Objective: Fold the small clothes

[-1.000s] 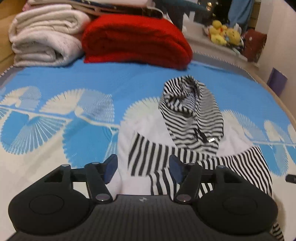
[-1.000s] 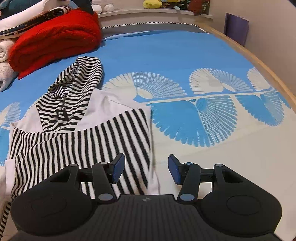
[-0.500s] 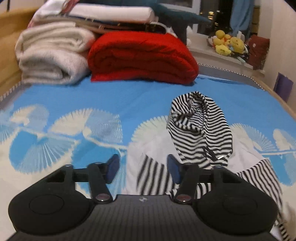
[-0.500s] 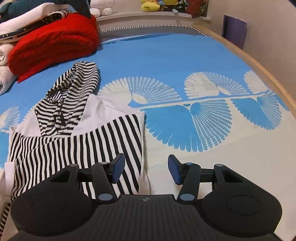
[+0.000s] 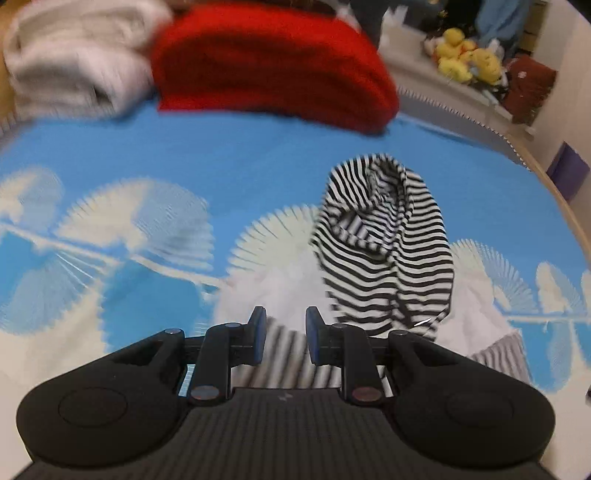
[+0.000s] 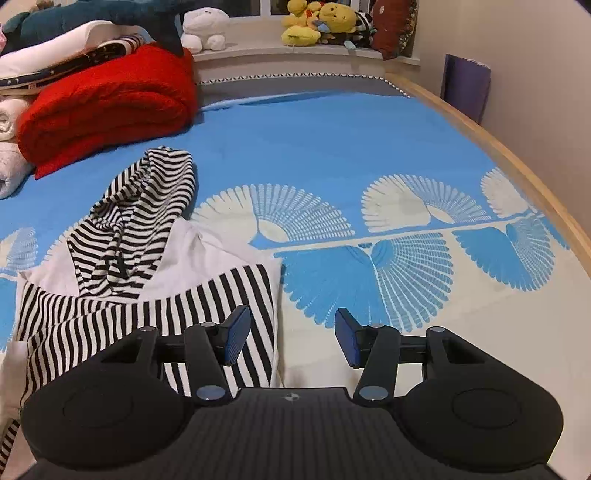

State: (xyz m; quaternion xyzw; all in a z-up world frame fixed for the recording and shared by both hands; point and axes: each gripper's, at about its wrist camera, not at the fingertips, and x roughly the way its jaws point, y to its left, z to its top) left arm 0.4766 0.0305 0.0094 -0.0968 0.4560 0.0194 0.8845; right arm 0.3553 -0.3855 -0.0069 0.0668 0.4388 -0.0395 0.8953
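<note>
On the bed (image 6: 332,140), the left gripper (image 5: 282,334) has just been closing, nothing yet between its jaws, above the striped top (image 5: 384,251) (aim squarely for the hem), while the right gripper (image 6: 291,336) hangs released.

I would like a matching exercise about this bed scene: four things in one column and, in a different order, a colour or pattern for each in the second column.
Things:
1. hoodie
2. folded blanket
3. bedsheet
4. plush toys on the sill

Colours or patterns:
A. yellow
B. blue with pale fan shapes
C. black and white stripes on white
D. red

Pairs: 1-C, 2-D, 3-B, 4-A
</note>
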